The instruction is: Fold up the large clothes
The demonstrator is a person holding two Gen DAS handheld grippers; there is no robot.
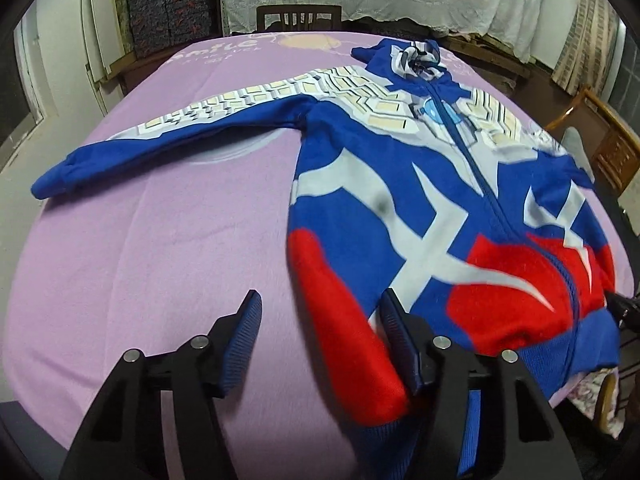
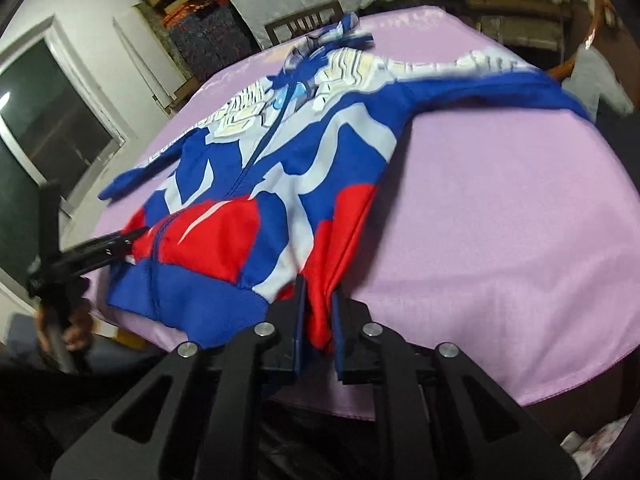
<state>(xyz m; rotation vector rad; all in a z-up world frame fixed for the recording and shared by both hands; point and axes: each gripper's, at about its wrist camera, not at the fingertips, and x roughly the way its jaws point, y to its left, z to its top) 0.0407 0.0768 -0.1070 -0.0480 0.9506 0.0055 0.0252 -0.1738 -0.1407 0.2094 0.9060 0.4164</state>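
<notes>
Surface: a table under a lilac cloth (image 1: pixel 132 240), a dark chair (image 1: pixel 298 18) beyond its far edge at the top centre of the left wrist view. Item: one hooded zip jacket (image 1: pixel 420 184) (blue, red and grey print), lying front up across the right half of that view, one sleeve stretched toward the left edge. Your left gripper (image 1: pixel 320 328) stands open at lower centre, straddling the jacket's red bottom corner, pads not pressing it. Your right gripper (image 2: pixel 318 308), lower centre of its own view, is clamped on the opposite red hem corner.
</notes>
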